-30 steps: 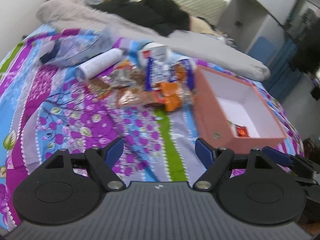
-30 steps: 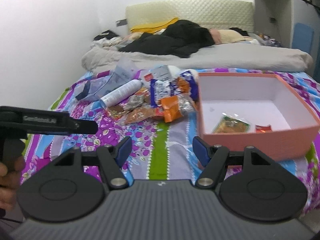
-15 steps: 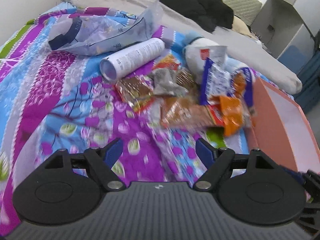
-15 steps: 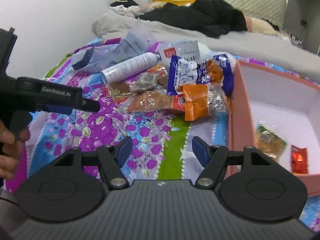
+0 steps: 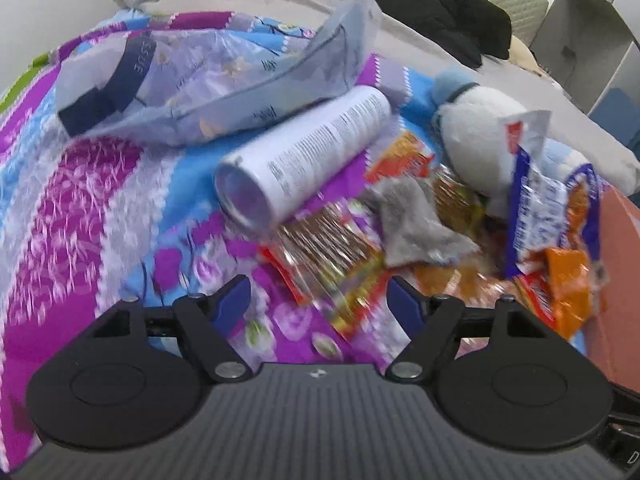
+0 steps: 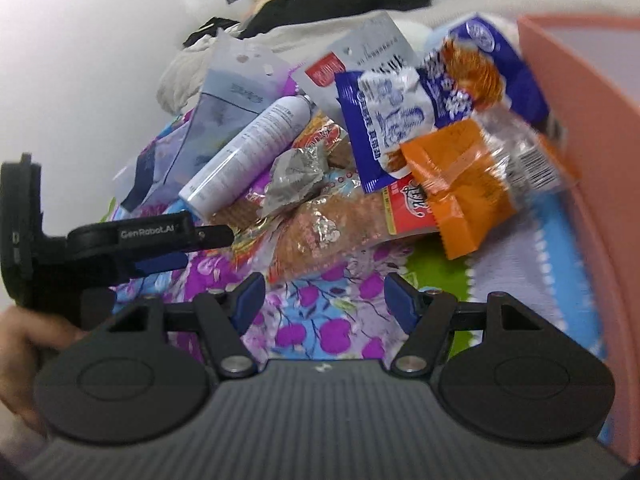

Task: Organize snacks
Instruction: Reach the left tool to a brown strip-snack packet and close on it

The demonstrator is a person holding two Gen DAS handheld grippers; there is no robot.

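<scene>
A heap of snack packets lies on the patterned bedspread. My left gripper (image 5: 319,300) is open and empty, just short of a clear packet of brown snacks (image 5: 328,252). My right gripper (image 6: 324,300) is open and empty, close before a long brown-and-red packet (image 6: 352,220). An orange packet (image 6: 460,184) and blue-and-white packets (image 6: 388,124) lie by the pink box (image 6: 592,152). A crumpled silver wrapper (image 5: 416,232) sits in the heap. The left gripper also shows in the right wrist view (image 6: 192,240).
A white spray can (image 5: 308,156) lies left of the heap. A flat clear bag (image 5: 208,76) lies behind it. A white plush toy (image 5: 476,140) sits behind the snacks. Grey bedding and dark clothes lie at the far end of the bed.
Both grippers have moved forward and down toward the snack heap, which now fills the views. The box has slid to the right edge. Both stay open.
</scene>
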